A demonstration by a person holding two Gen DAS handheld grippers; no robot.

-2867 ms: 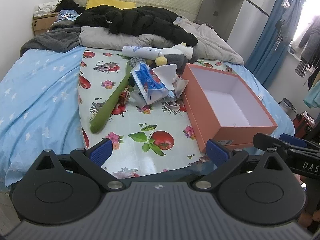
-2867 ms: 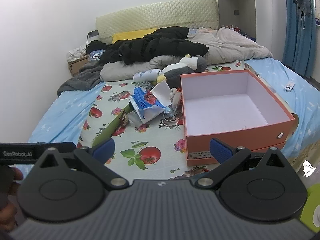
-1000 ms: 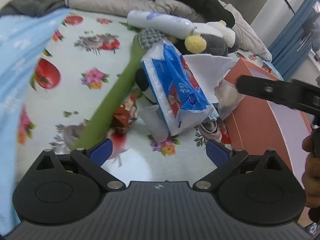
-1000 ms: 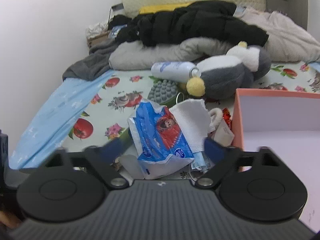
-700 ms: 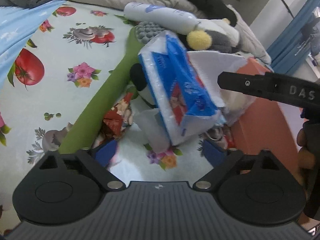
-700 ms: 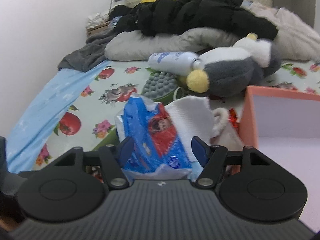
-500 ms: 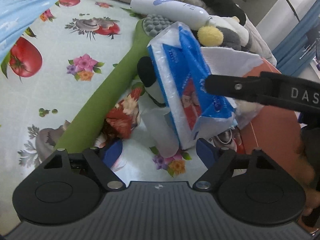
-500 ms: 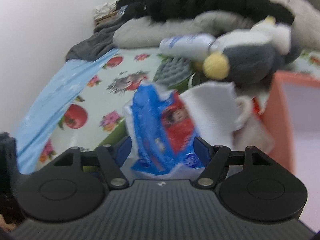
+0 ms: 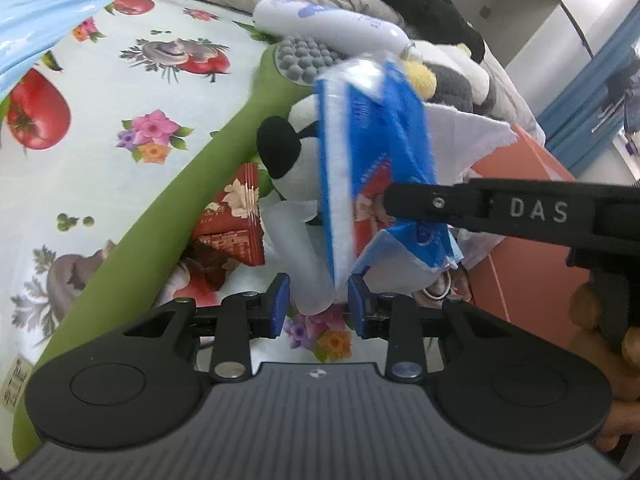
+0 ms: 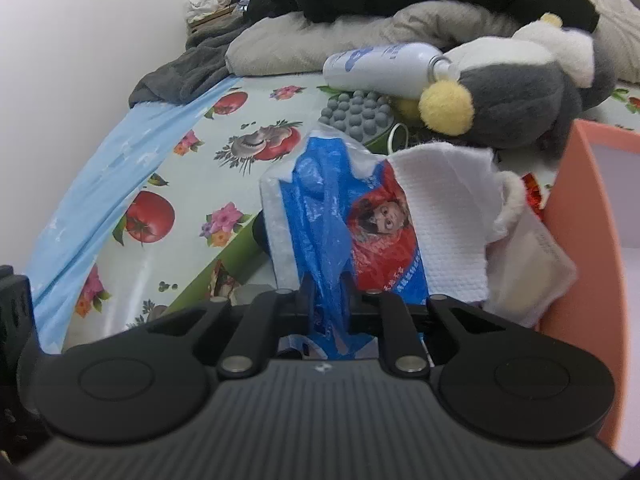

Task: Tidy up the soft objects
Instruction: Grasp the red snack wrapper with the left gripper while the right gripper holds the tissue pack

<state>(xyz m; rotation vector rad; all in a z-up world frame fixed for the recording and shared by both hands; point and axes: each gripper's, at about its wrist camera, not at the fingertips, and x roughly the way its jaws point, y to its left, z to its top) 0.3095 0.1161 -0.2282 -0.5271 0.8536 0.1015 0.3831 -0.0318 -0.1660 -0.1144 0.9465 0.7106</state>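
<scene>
While the tissue pack (image 10: 344, 216) is clamped by the right gripper (image 10: 329, 300), the pale sleeve between the narrowed left gripper (image 9: 318, 306) pads should be pinched squarely; the box (image 9: 520, 240) waits at three o'clock.

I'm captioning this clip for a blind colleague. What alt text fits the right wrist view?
The right gripper is shut on a blue tissue pack with a white tissue sticking out. Behind lie a grey plush penguin and white bottle; an orange box stands at right.
</scene>
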